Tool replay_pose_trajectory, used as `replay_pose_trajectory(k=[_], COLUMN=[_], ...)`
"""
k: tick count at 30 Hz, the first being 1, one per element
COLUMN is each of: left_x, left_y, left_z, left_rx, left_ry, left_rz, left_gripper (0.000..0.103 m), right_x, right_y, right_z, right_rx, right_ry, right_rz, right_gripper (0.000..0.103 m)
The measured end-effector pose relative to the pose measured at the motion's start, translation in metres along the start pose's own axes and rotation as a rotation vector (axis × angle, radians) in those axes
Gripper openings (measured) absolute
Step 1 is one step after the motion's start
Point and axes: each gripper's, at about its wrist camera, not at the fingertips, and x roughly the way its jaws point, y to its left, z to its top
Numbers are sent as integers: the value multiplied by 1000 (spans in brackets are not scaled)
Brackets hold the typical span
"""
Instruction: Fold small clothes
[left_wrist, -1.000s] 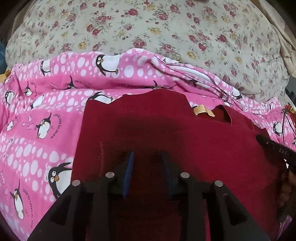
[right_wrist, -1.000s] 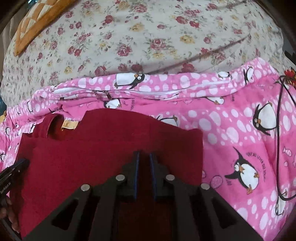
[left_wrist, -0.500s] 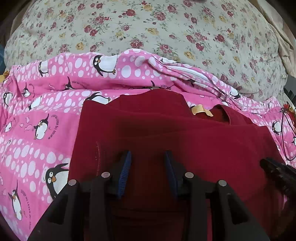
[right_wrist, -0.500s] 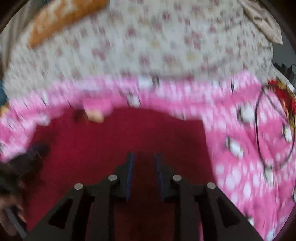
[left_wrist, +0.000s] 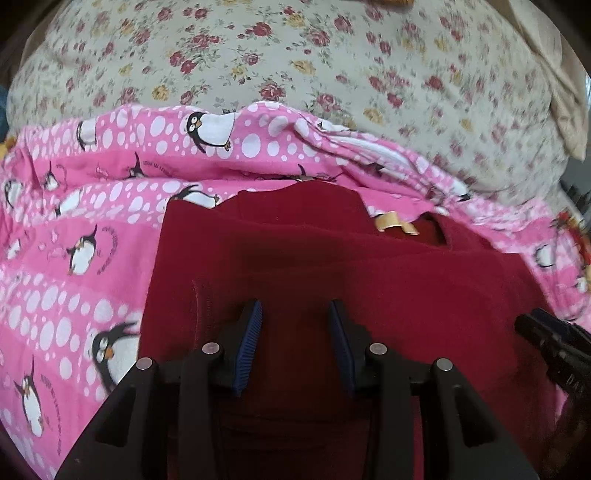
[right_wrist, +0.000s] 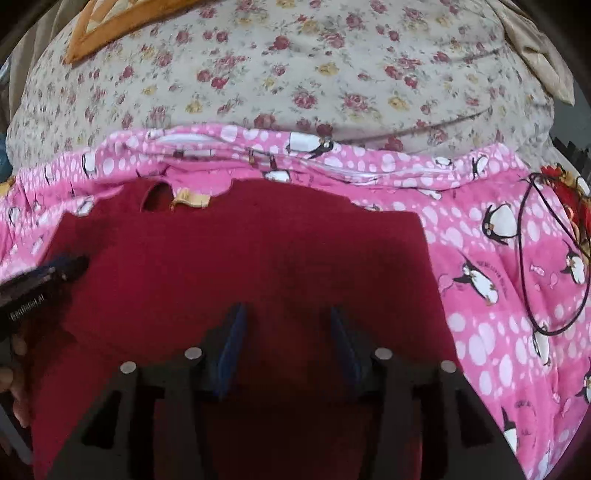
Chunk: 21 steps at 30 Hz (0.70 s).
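Observation:
A dark red garment (left_wrist: 332, 266) lies folded flat on a pink penguin blanket (left_wrist: 74, 229), its tan neck label (left_wrist: 393, 223) at the far edge. My left gripper (left_wrist: 295, 332) hovers over the garment's near left part. Its jaws are a little apart and only flat cloth shows between them. My right gripper (right_wrist: 288, 328) is above the same red garment (right_wrist: 240, 258) near its right side. Its jaws are opening and the cloth lies loose under them. Each gripper shows at the edge of the other view: the right gripper (left_wrist: 546, 339) and the left gripper (right_wrist: 55, 269).
Floral bedding (right_wrist: 295, 74) fills the far side beyond the pink blanket (right_wrist: 498, 295). A black cord loop (right_wrist: 524, 258) lies on the blanket to the right of the garment. An orange checked cushion (right_wrist: 107, 26) sits far left and a beige cloth (left_wrist: 565, 110) far right.
The right jaws were nearly shut and have spread wide apart, and that gripper has shifted sideways over the garment. The left jaws have widened slightly. The garment lies as before.

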Motion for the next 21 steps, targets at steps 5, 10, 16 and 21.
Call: replay_pose_trajectory(k=[5,10,16,21], left_x=[-74,-150,-192,-186], left_y=[18,43,47,38], left_z=[-9,-58,-154,-218], left_rx=[14,90,109,55], left_ry=[-22,-9,56,131], left_rz=[-27,-22,-80,-132], left_gripper=[24,36,36,36], right_x=[-74,-137,-194,-210], right_y=[-17,-28,-43,-45], right_z=[-13,-71,-151,-223], right_rx=[14,-47,-66,-60], right_ry=[-115,-122,-140,-84], right_rz=[102,236,302,361], right_gripper=[53,69,69,69])
